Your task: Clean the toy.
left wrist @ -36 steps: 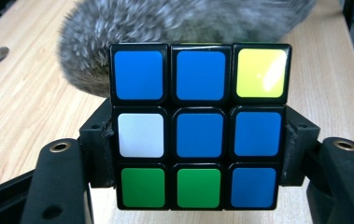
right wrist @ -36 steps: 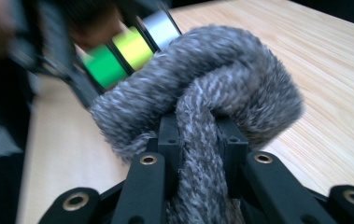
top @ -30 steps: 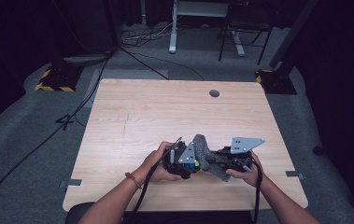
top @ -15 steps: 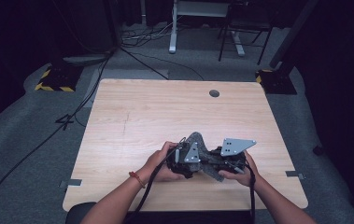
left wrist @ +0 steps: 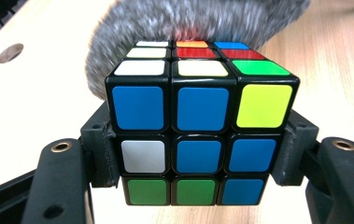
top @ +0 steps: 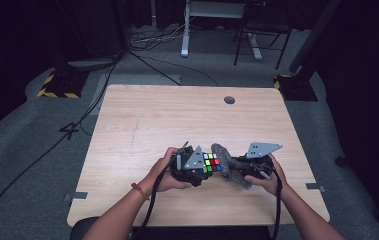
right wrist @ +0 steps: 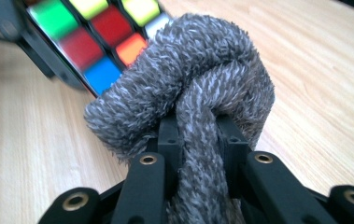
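The left tongs (left wrist: 198,163) are clamping a colour cube (left wrist: 198,126) by its sides, holding it near the bench's (top: 142,120) near edge. The right tongs (right wrist: 198,135) are pinching a folded grey cloth (right wrist: 188,84), which is pressing against the cube's top face, though the blur is hiding exactly where.

Glossy plastic cube (left wrist: 201,126), fuzzy grey cloth (right wrist: 193,70), matt pale wood table (top: 177,115).
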A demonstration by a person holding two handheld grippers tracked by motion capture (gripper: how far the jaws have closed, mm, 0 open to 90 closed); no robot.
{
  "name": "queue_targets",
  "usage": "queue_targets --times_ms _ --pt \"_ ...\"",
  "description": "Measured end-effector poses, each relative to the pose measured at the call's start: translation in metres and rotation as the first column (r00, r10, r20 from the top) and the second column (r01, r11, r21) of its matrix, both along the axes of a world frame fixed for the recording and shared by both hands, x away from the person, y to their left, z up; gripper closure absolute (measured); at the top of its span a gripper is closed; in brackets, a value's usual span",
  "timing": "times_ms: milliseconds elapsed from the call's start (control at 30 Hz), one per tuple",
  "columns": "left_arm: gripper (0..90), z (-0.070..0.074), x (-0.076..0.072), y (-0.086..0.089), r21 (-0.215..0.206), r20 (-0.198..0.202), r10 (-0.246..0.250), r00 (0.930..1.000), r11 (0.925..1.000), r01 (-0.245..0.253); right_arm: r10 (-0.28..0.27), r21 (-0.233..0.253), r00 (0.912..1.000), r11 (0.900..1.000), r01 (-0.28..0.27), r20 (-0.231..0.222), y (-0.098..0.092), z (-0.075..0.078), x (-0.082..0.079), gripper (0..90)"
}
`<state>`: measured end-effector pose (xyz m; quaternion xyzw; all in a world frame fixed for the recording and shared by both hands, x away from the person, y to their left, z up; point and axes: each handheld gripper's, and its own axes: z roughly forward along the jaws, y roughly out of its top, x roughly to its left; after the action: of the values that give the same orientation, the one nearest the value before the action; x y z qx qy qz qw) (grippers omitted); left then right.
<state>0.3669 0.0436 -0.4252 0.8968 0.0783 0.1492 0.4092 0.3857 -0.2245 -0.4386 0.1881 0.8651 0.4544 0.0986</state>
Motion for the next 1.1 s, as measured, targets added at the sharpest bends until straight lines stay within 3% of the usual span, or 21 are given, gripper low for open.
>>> queue_targets --times_ms 100,200,333,533,600,833,1100 --pt "33.7 -0.001 -0.001 0.001 -0.019 -0.009 -0.016 0.9998 0.9997 0.015 0.042 0.049 0.9981 0.998 -0.04 -0.045 -0.001 -0.003 0.002 76.1" --pt "33.5 -0.005 -0.001 -0.002 -0.006 -0.023 -0.026 0.9994 0.9996 0.026 0.085 0.087 0.9945 0.993 -0.08 -0.061 0.002 -0.002 0.0 76.3" --pt "33.1 -0.01 0.001 -0.004 0.019 -0.033 -0.024 0.9992 0.9995 0.025 0.115 0.133 0.9918 0.985 -0.107 -0.055 0.002 0.002 -0.003 76.6" --pt "32.8 -0.014 0.001 -0.011 0.076 -0.026 -0.025 0.9994 0.9967 0.027 0.142 0.136 0.9899 0.981 -0.141 0.002 0.007 0.009 -0.012 76.6" --pt "32.8 -0.016 0.0 -0.013 0.097 -0.013 -0.022 0.9997 0.995 0.023 0.145 0.126 0.9893 0.981 -0.146 0.014 0.01 0.011 -0.014 76.6" --pt "33.0 -0.016 0.002 -0.012 0.088 -0.02 -0.018 0.9996 0.9959 0.02 0.139 0.116 0.9892 0.983 -0.144 0.045 0.015 0.015 -0.019 76.4" --pt "33.4 -0.007 0.001 -0.006 0.047 -0.006 -0.016 0.9999 0.9987 0.016 0.067 0.001 0.9977 0.998 -0.067 0.012 0.009 0.003 -0.008 76.5"
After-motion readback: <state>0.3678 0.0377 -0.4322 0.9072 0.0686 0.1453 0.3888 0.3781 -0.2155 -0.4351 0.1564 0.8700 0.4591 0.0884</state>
